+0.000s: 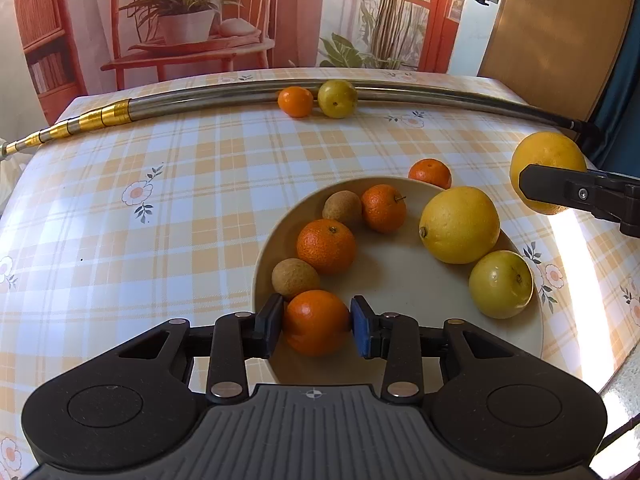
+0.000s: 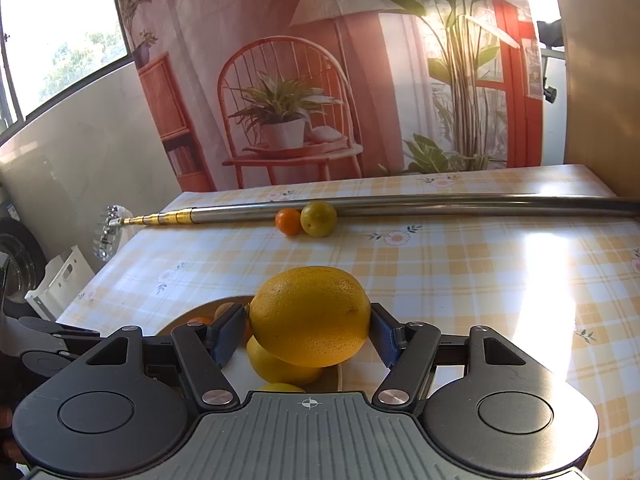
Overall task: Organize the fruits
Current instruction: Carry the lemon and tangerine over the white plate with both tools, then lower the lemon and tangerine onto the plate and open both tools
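A beige plate holds two tangerines, two small brown fruits, a big yellow citrus and a yellow-green fruit. My left gripper is shut on a third tangerine at the plate's near rim. My right gripper is shut on a large yellow-orange citrus, held above the plate's right side; it also shows in the left wrist view as the held citrus. One tangerine lies just beyond the plate. Another tangerine and a green-yellow fruit rest against the pole.
A long metal telescopic pole with gold sections lies across the far side of the checked tablecloth. A printed backdrop hangs behind the table. A brown board stands at the right rear corner. The table edge curves down at left.
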Available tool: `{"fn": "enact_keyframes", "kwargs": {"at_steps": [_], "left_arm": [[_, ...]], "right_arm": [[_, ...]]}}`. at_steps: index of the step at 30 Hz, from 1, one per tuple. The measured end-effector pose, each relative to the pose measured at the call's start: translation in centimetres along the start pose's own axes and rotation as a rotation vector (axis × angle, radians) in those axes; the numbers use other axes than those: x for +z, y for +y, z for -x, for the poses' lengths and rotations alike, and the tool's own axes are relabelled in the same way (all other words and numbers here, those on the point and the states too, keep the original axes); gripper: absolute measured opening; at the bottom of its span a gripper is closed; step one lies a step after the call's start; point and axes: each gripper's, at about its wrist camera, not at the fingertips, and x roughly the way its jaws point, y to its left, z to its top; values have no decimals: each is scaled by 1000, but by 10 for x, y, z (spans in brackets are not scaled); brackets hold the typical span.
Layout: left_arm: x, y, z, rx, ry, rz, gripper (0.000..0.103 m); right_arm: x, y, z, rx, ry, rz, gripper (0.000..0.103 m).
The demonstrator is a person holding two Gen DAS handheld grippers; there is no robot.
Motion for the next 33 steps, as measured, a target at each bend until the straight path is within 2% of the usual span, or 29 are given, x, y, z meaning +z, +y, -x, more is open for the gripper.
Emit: {"fn": "enact_keyframes", "kwargs": {"at_steps": [6, 11, 15, 23, 28, 33], "left_arm": [[-4, 11, 11, -46, -36, 62, 43], [-3, 13, 34, 8, -148, 82, 44], [-1, 22, 46, 33, -198, 137, 44], [-4, 38, 61, 103, -253, 203, 44], [-8, 48, 66, 114, -271, 242, 44], [-13, 58, 65, 115, -271, 273, 44]], "right_arm": [[1, 3, 1, 3, 4, 11, 62], [2, 6, 0, 11, 17, 21, 62], [3, 15, -3, 18, 42, 52, 62], [6, 56, -25, 74, 148, 199, 62], [-6, 88, -47, 95, 239, 320, 62], [-9, 106, -61, 86, 271, 380, 62]]}}
